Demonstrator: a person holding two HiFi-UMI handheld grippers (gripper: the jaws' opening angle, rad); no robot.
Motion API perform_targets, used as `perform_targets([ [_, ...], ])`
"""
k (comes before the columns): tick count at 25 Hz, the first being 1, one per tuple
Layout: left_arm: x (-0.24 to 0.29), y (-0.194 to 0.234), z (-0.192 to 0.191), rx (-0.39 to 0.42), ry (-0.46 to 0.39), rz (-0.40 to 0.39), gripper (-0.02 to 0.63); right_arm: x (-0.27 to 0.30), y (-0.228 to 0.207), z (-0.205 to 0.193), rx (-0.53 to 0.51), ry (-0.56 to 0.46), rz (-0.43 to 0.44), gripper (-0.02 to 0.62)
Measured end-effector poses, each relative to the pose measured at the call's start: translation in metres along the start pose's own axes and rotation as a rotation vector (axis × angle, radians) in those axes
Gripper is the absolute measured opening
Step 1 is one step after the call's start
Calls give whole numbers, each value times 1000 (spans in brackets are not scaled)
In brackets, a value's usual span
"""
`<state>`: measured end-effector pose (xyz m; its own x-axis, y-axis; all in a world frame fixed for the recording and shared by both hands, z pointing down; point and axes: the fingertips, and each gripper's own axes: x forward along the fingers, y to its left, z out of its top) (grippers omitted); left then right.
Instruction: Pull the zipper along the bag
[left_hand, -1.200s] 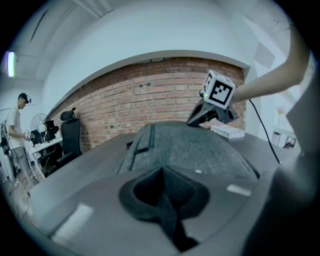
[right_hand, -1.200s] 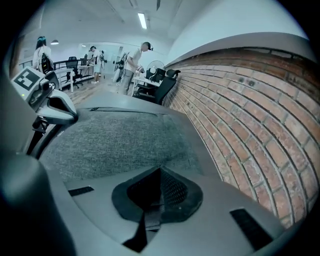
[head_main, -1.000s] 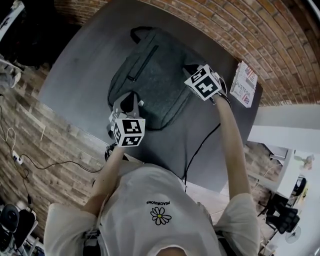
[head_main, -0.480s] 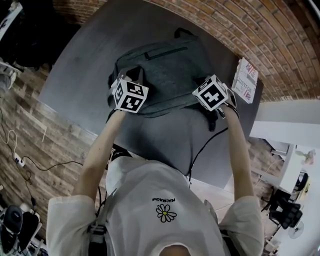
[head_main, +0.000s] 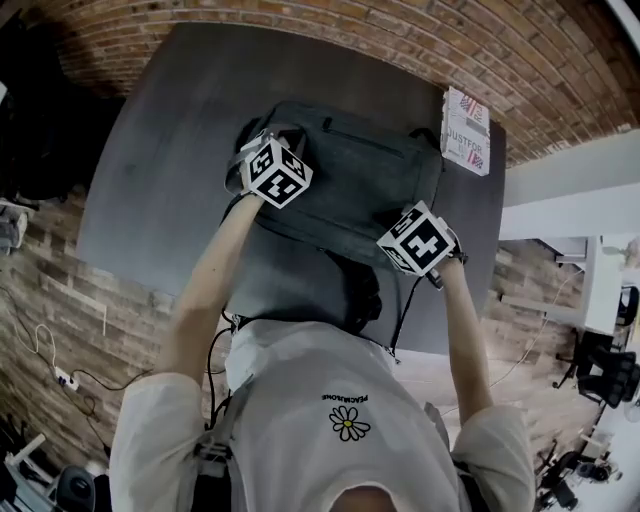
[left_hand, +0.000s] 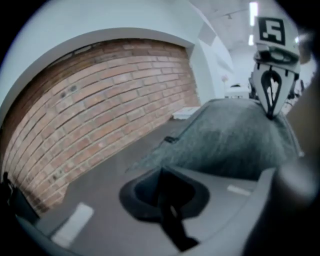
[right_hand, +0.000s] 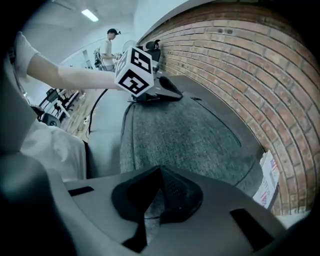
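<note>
Brick wall behind a dark desk (head_main: 150, 200). Bag (head_main: 350, 185) lies flat toward the desk's far right corner, booklet (head_main: 465, 142) just beside it at that corner. Left gripper (left_hand: 162, 172) is clenched at the bag's left end; can't tell if it pinches fabric. Right gripper (right_hand: 160, 175) is clenched on bag fabric at the near right edge. Pocket zip (right_hand: 217, 120) runs across the top face, neither claw on it. Step looks like bracing the bag, pull not started. Next probably: one claw pins the bag, the other opens and nips the small tab.
</note>
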<state>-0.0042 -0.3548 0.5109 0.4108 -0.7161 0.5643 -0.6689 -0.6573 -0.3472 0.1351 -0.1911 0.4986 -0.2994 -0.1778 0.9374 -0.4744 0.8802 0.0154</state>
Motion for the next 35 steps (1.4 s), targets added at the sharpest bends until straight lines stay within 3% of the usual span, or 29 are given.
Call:
perform_targets([
  [3,14,-11,12,70,9,-28,-2,-1,10,-8,29,-9,-13,-2],
  [9,12,-6,14,-6,6,-16,0,0,11,-11,57,-1,-28,0],
  [11,-8,5,19,-63,-44,59,2,-1,11,-11,69,-4,-32,-2],
  [13,-47,10,28,-155,-149,138,2,-1,11,-11,72,-10,-36,0],
  [15,-92,-1,31,-271,-256,164,4,-1,10,-12,73,-11,-36,0],
  [17,-130,-26,22,-365,-327,144,164,-1,9,-12,76,-11,-30,0],
  [19,-157,-57,6,-416,-349,126,170,-1,9,-11,78,-14,-26,0],
  [23,-175,-117,-32,-480,-292,72,169,-1,10,-11,66,-15,-36,0],
  [29,-138,-180,-80,-801,-140,-114,170,2,8,-12,65,-17,-48,0],
  [35,-104,-217,-71,-702,-27,-259,173,2,8,-10,69,-10,-34,0],
])
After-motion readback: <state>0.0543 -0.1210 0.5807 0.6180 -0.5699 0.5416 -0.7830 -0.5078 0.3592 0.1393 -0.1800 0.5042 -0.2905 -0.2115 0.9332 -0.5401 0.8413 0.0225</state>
